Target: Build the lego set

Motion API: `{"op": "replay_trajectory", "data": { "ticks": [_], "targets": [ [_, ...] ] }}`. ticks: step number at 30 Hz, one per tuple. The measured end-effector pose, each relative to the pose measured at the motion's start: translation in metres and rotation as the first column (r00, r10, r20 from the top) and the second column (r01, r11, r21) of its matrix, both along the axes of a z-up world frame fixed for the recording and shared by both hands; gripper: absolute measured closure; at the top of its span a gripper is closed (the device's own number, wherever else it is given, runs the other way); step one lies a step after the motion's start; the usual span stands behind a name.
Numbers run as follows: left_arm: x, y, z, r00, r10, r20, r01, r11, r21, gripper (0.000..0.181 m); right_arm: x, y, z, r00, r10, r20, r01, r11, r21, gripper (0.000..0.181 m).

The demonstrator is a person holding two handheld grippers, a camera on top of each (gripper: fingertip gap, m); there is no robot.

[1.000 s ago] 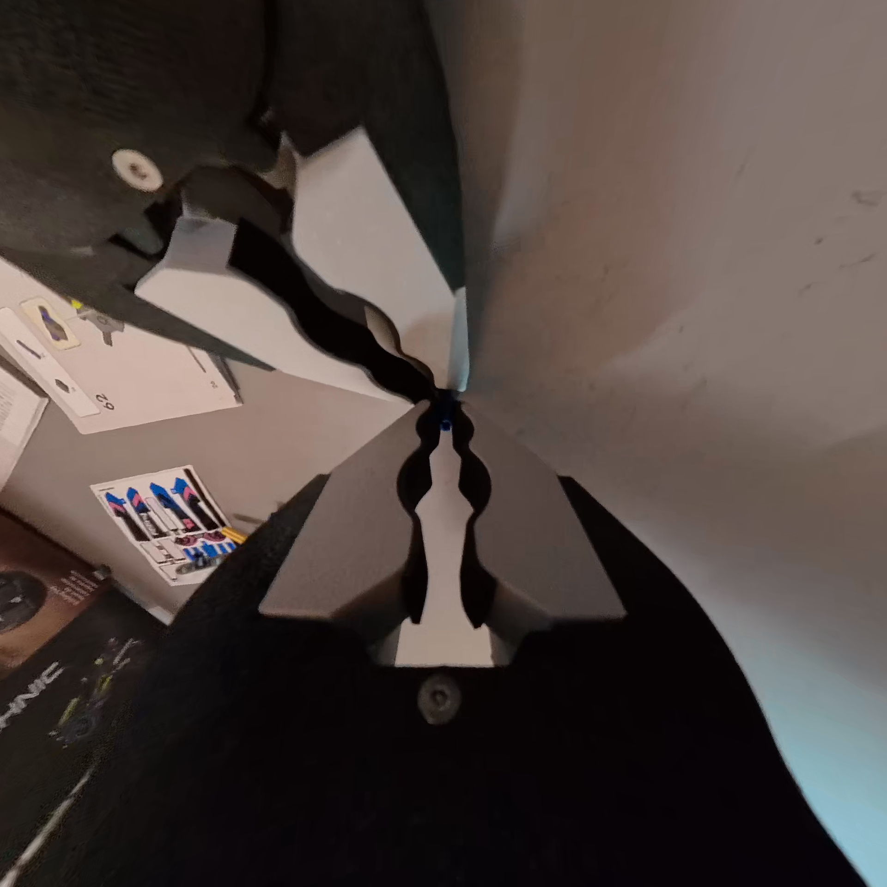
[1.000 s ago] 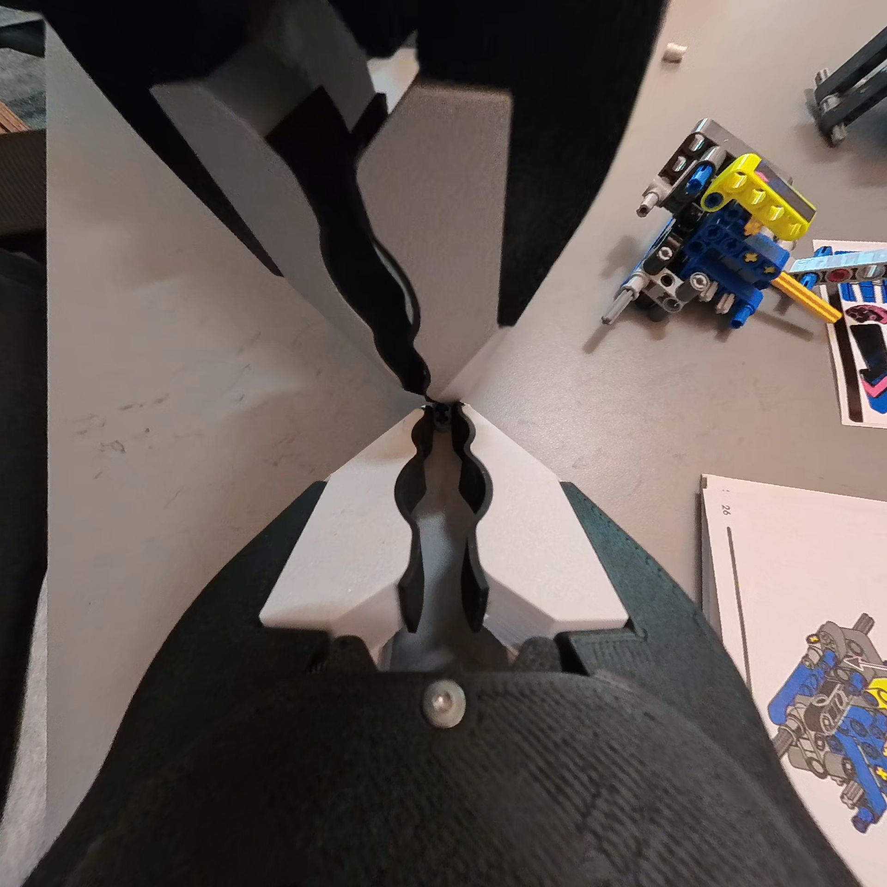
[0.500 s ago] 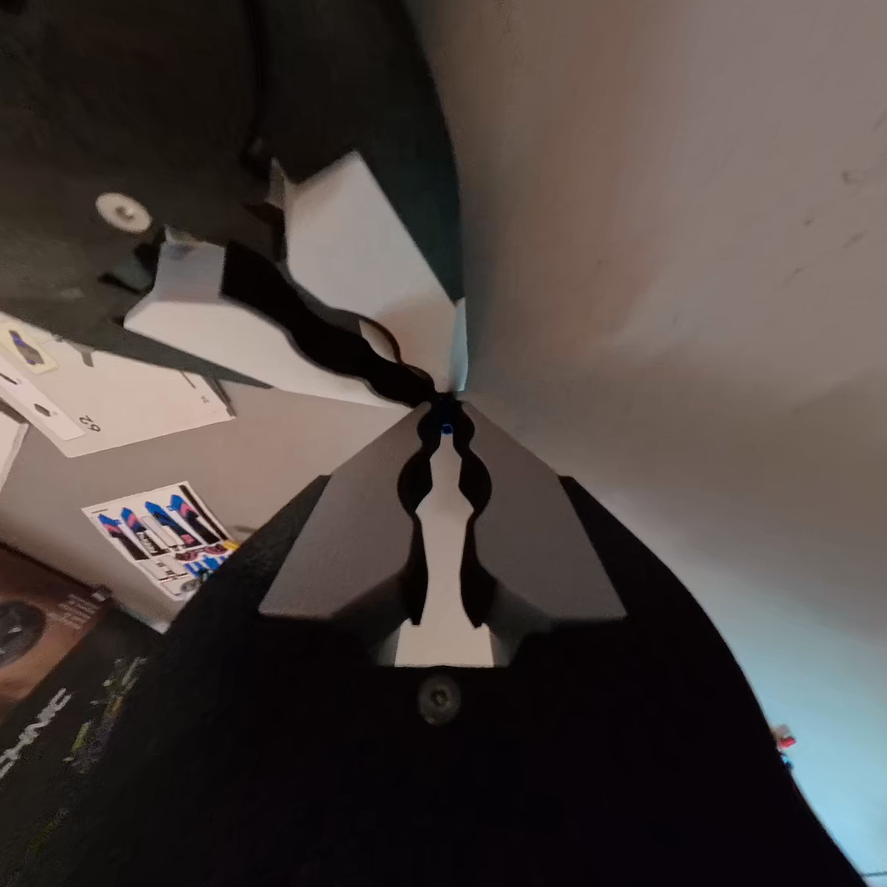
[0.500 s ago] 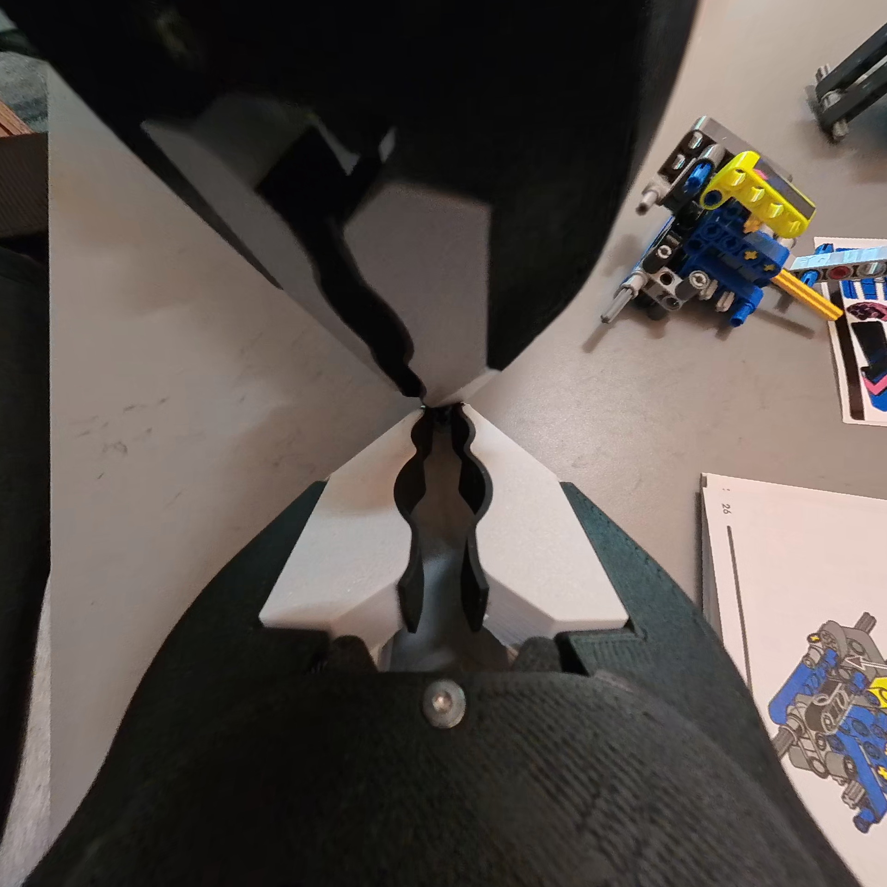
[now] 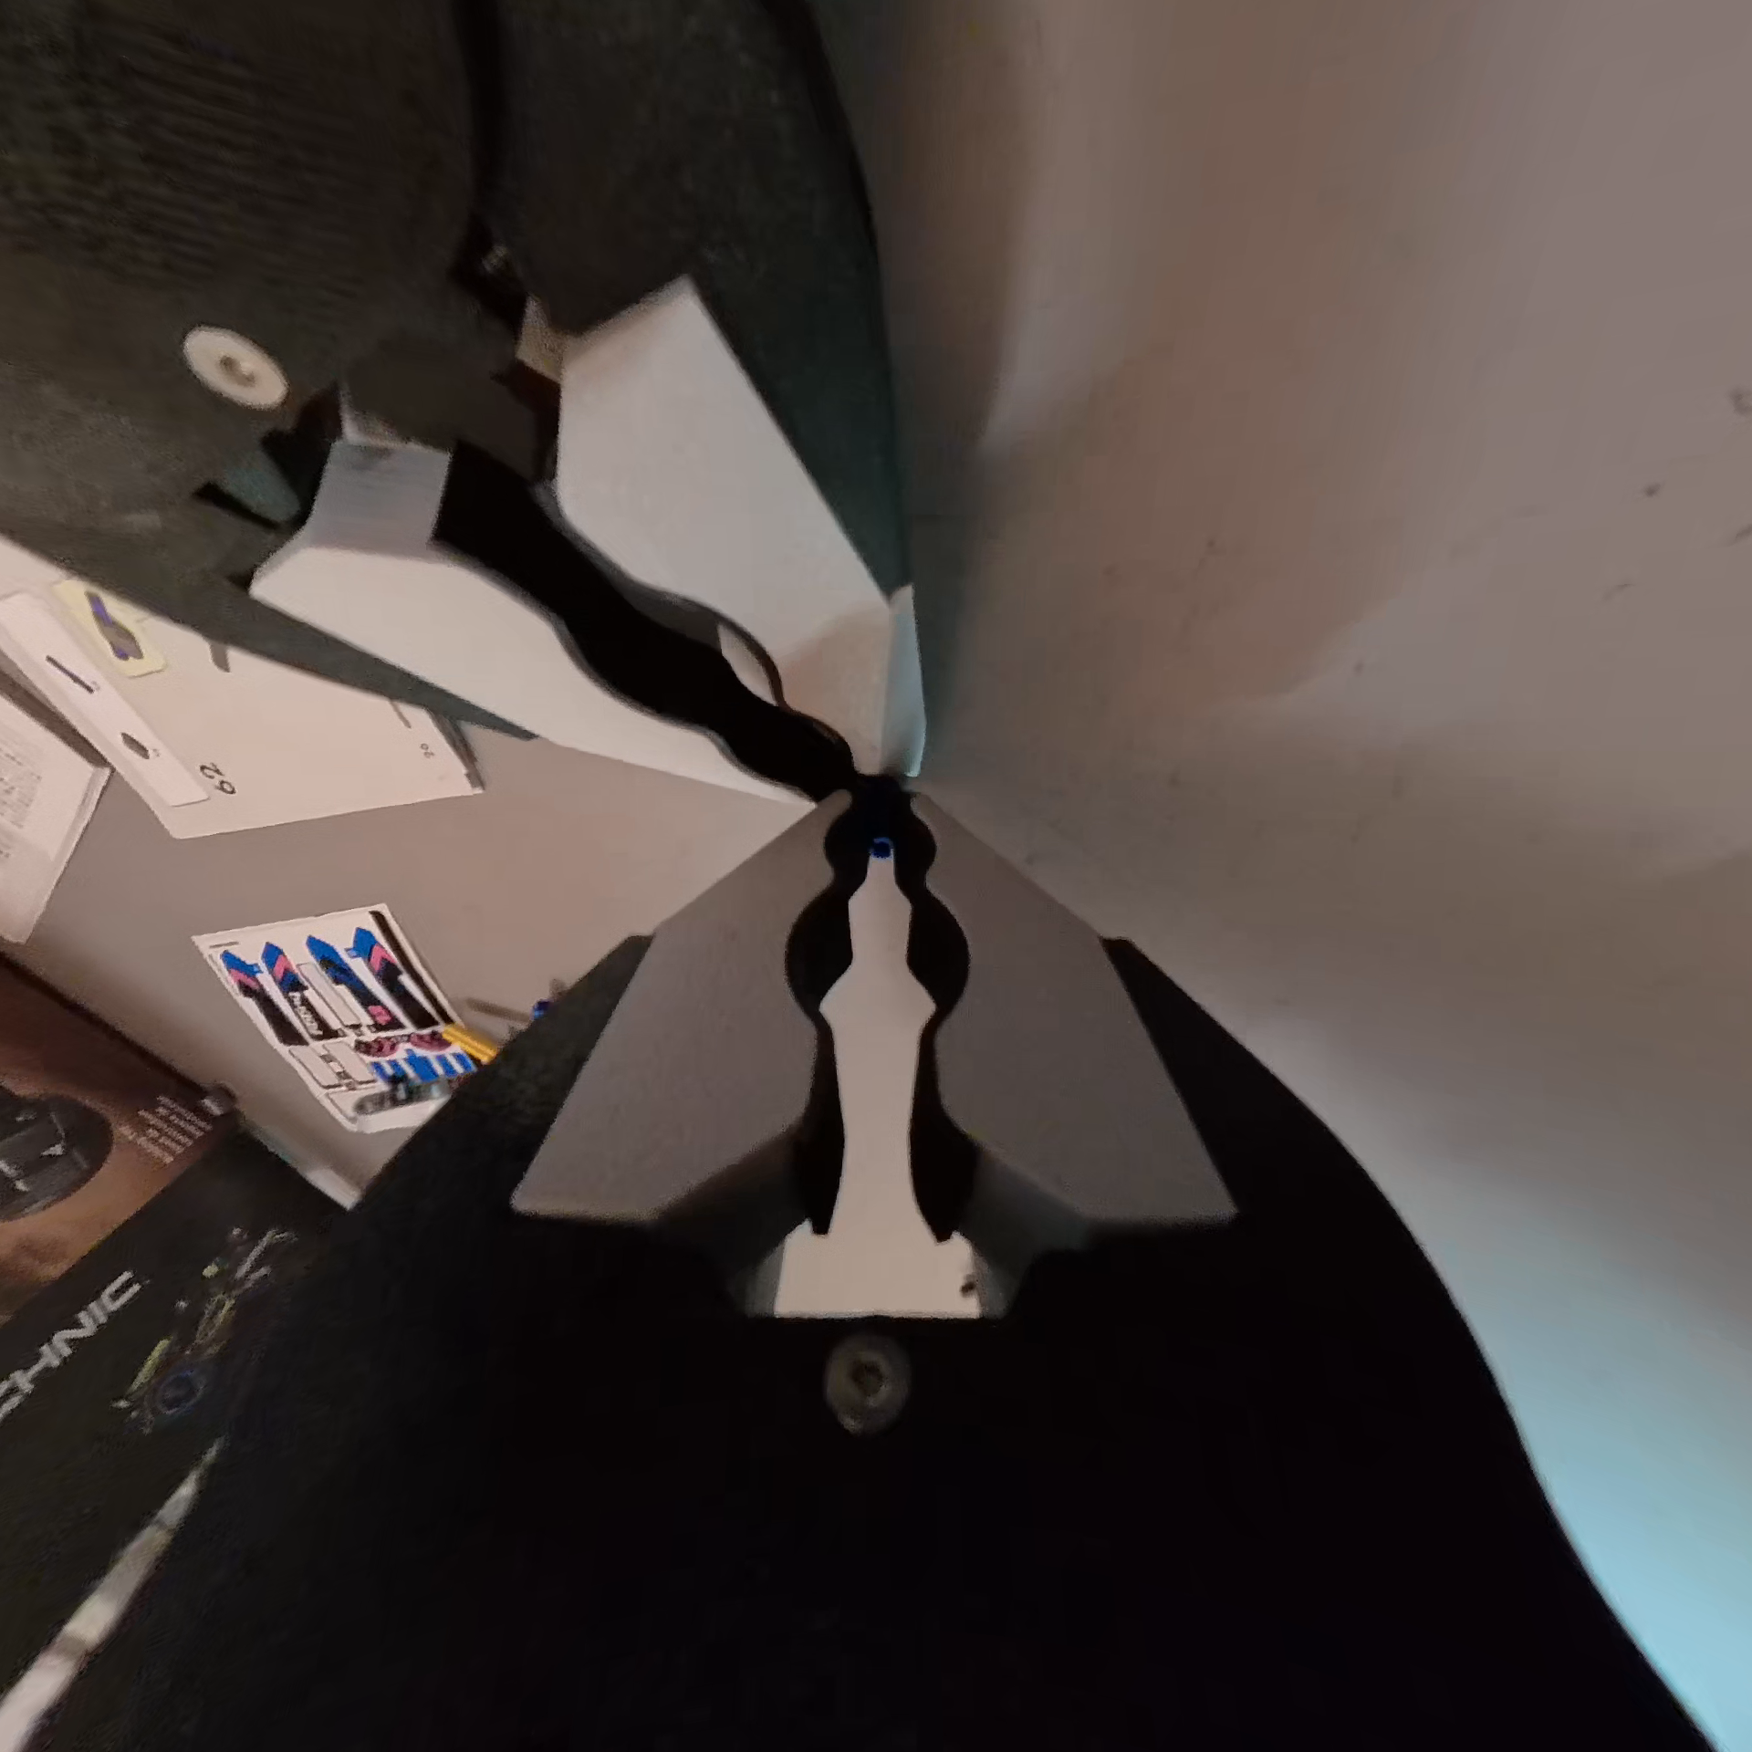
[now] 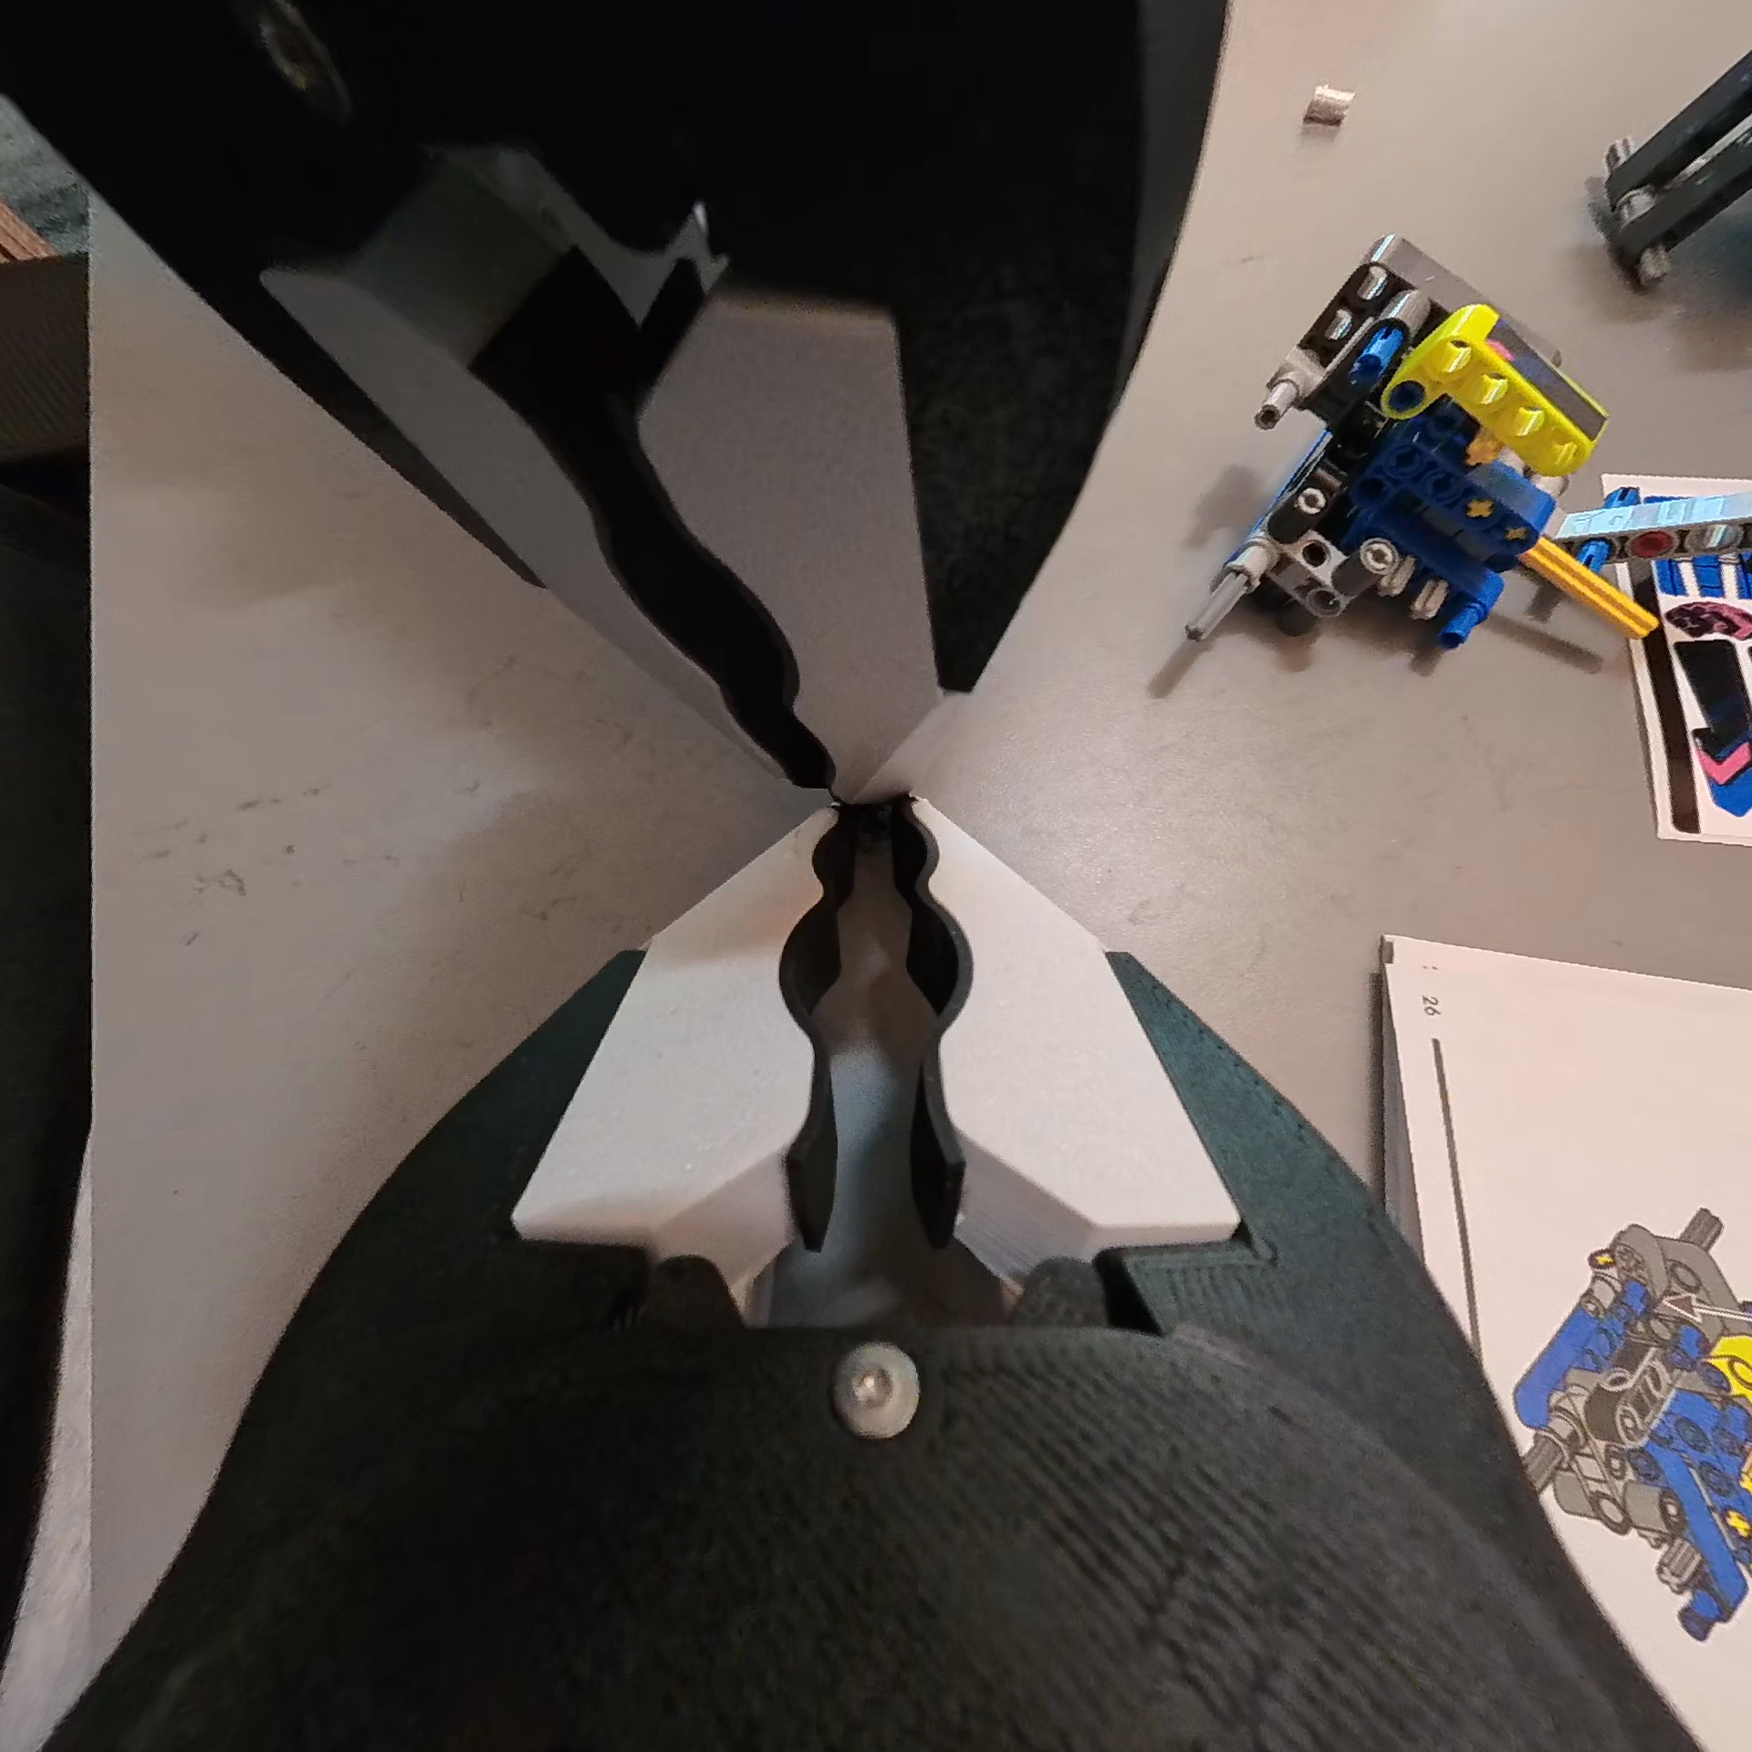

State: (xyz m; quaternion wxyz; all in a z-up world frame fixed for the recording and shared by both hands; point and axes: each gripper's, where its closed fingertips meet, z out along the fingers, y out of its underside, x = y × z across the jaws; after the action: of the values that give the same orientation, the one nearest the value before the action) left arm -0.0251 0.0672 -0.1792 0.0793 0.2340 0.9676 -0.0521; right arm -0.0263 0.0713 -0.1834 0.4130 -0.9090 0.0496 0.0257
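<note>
My left gripper is shut on a tiny blue pin at its tips. My right gripper is shut with a small dark piece pinched at its tips. The two grippers meet tip to tip above the grey table. The right gripper shows at the upper left of the left wrist view, and the left gripper at the top of the right wrist view. A partly built blue, yellow and grey lego model lies on the table to the right, apart from both grippers.
An open instruction booklet lies at the right and also shows in the left wrist view. A sticker sheet with a yellow axle lies beside the model. A dark set box, a small grey piece and dark parts lie farther off.
Both grippers stay shut and tip to tip. The left gripper has shifted and tilted slightly in the right wrist view. The model and papers have not moved.
</note>
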Motion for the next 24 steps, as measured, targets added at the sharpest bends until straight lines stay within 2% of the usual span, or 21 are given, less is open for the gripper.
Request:
{"op": "replay_trajectory", "data": {
  "ticks": [3, 7, 10, 12, 16, 19, 21, 24],
  "targets": [
    [0.000, -0.001, 0.001, 0.996, 0.083, -0.038, -0.087, 0.988, -0.126, 0.179, 0.001, 0.000, 0.000, 1.000, -0.003, -0.001, 0.003, 1.000, 0.002, 0.175],
    [0.000, 0.001, 0.000, 0.973, 0.209, -0.102, -0.231, 0.923, -0.308, 0.179, 0.000, 0.000, 0.000, 0.999, 0.001, 0.052, -0.001, 1.000, -0.001, 0.175],
    [-0.001, 0.009, -0.007, 0.969, 0.229, -0.088, -0.245, 0.915, -0.319, 0.179, -0.001, 0.001, 0.000, 0.998, 0.006, 0.054, -0.006, 1.000, -0.001, 0.175],
    [0.007, 0.012, 0.000, 0.972, 0.233, -0.003, -0.220, 0.913, -0.342, 0.179, -0.002, 0.001, 0.000, 0.999, 0.014, 0.044, -0.014, 1.000, 0.001, 0.175],
    [0.003, 0.015, 0.017, 0.959, 0.273, -0.076, -0.280, 0.878, -0.388, 0.179, -0.002, 0.001, 0.000, 0.997, 0.015, 0.077, -0.015, 1.000, -0.002, 0.175],
    [-0.001, 0.023, 0.013, 0.937, 0.331, -0.113, -0.348, 0.859, -0.375, 0.179, -0.002, 0.001, 0.000, 0.993, 0.018, 0.118, -0.018, 1.000, -0.004, 0.175],
    [-0.004, 0.024, 0.008, 0.897, 0.401, -0.184, -0.441, 0.807, -0.392, 0.179, -0.003, 0.001, 0.001, 0.988, 0.023, 0.152, -0.023, 1.000, -0.005, 0.175],
    [-0.008, 0.017, 0.007, 0.816, 0.464, -0.344, -0.577, 0.683, -0.448, 0.175, -0.006, 0.000, 0.001, 0.975, 0.038, 0.219, -0.038, 0.999, -0.005, 0.171]
  ]
}}
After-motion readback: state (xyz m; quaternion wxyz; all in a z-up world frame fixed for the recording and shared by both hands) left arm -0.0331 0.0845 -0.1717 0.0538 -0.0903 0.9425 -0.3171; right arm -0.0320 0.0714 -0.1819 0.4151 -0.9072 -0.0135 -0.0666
